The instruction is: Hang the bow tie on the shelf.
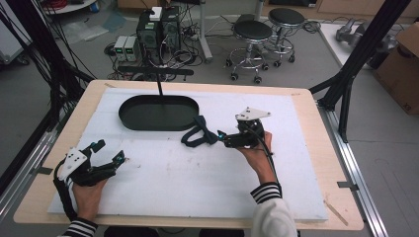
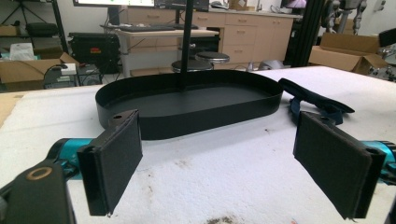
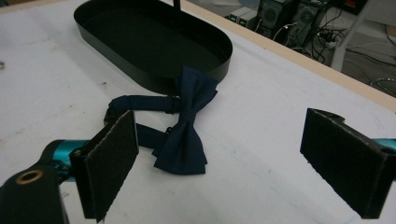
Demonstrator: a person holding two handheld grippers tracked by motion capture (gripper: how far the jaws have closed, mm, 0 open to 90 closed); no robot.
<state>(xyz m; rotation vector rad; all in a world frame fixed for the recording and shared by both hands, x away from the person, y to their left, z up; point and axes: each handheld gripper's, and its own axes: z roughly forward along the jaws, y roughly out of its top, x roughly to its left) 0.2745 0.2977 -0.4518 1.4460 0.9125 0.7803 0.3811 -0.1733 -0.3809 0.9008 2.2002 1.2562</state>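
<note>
Table (image 1: 306,148) with white cover, mostly bare. Black oval tray (image 1: 129,118) far-centre, empty, thin post rising from it. Navy bow tie (image 3: 187,126) lies flat on the cover just right of the tray's near-right end, one wing touching or nearly touching the tray wall; its strap (image 3: 140,103) loops off to the left.

Left gripper (image 1: 101,155) near-left, well apart from the tie, jaws spread, nothing between them. Right gripper (image 1: 221,135) just right of the tie, jaws spread wide, also empty, aimed at it.

Handling guess: tie is light, soft fabric, will flop and drape, not fragile. Wings alone would fold under a pinch. Best hold looks like the centre knot, the thickest and stiffest bit. Strap will dangle and could snag the tray rim if lifted across it.
</note>
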